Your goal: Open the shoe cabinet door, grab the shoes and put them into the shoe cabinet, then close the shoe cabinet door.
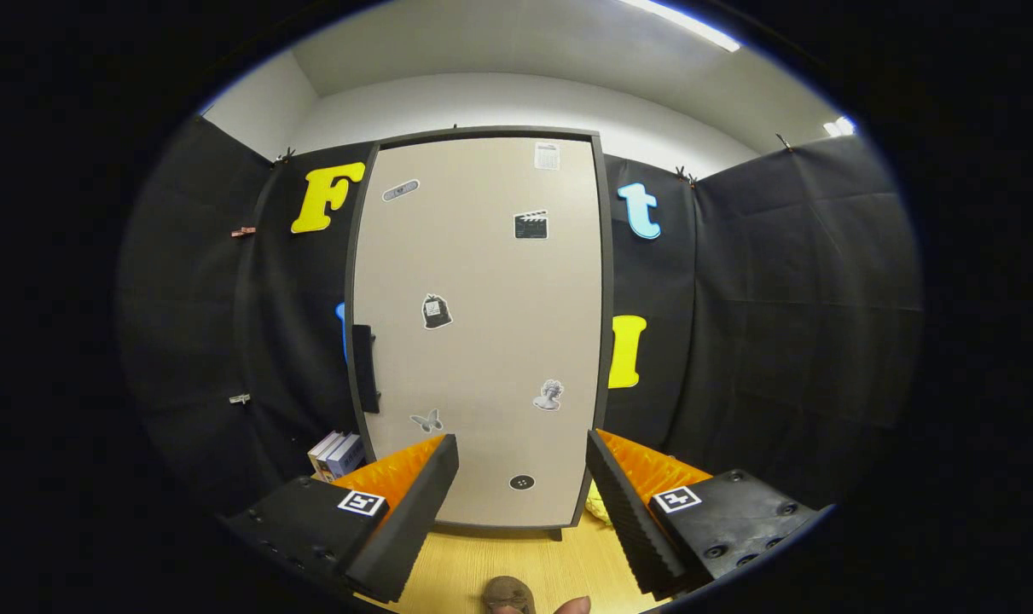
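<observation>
The shoe cabinet (pixel 482 333) stands straight ahead, a tall beige door in a dark frame, dotted with several small stickers. The door is closed. Its dark handle (pixel 365 368) sits on the left edge at mid height. My gripper (pixel 523 460) is open, its two black-and-orange fingers spread wide in front of the door's lower part, nothing between them. A brownish rounded thing (pixel 507 594), possibly a shoe toe, peeks in below the fingers, on the wooden floor. A yellow object (pixel 600 507) lies partly hidden behind the right finger, beside the cabinet's base.
A few books (pixel 337 454) stand on the floor left of the cabinet. Black cloth walls close in on both sides. Light wooden floor (pixel 516 554) stretches between the fingers and the cabinet. A fingertip (pixel 573 606) shows at the very bottom.
</observation>
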Tool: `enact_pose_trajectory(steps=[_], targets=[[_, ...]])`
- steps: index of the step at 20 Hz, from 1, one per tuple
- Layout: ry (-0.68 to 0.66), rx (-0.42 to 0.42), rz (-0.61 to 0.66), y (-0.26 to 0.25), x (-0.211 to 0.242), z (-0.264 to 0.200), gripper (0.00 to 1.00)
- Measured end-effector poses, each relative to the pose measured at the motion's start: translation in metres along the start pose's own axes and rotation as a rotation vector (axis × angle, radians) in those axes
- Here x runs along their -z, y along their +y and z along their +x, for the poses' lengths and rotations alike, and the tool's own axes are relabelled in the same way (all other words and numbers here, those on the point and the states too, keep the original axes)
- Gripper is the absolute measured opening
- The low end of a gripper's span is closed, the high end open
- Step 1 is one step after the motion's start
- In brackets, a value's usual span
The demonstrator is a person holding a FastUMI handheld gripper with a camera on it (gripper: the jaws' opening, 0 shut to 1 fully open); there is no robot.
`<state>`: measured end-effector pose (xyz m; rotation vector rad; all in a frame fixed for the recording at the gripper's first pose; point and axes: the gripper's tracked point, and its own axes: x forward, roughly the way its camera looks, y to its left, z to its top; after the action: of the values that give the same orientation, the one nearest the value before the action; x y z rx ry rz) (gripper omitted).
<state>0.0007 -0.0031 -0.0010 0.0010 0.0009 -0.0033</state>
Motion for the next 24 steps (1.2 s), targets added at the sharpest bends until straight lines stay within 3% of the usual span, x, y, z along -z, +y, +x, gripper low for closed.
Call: enact_pose_trajectory(steps=[9, 13, 19, 24], targets=[[-0.002, 0.005, 0.006, -0.001, 0.002, -0.001, 0.98], [-0.022, -0.029, 0.02, 0.015, -0.009, 0.004, 0.98], [-0.087, -0.102, 0.041, 0.077, -0.042, 0.032, 0.98], [-0.058, -0.189, 0.073, 0.149, -0.037, 0.07, 0.98]])
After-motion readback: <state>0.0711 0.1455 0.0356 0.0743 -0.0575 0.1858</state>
